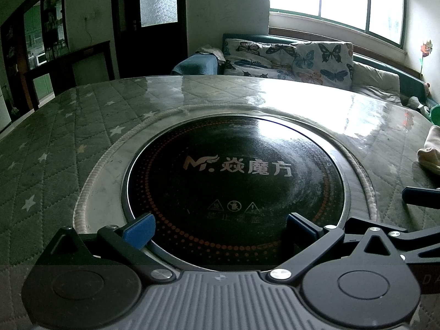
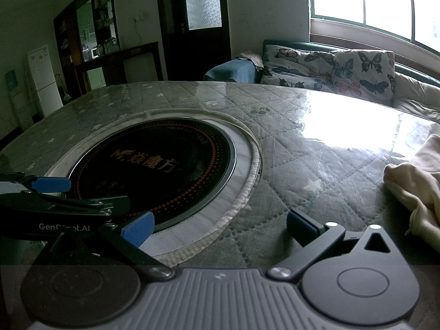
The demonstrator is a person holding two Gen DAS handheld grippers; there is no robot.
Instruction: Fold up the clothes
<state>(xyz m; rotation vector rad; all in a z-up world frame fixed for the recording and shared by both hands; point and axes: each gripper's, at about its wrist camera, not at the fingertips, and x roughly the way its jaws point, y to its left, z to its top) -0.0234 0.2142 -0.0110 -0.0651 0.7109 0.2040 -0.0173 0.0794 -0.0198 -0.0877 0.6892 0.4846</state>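
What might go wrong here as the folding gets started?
The cream garment lies bunched at the table's right edge, so a careless pull might drag it off. Both the left gripper and right gripper are open and close together; they may collide. Cloth spread over the black cooktop could be risky if it is warm.

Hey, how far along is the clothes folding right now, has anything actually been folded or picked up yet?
Nothing looks folded yet. The cream-coloured fabric garment lies crumpled at the right edge of the quilted, star-patterned table cover, untouched. Nothing is in hand: the left gripper hovers open over the round black glass cooktop, and the right gripper is open over the cover, short of the garment. Reaching, grasping, spreading and folding all remain.
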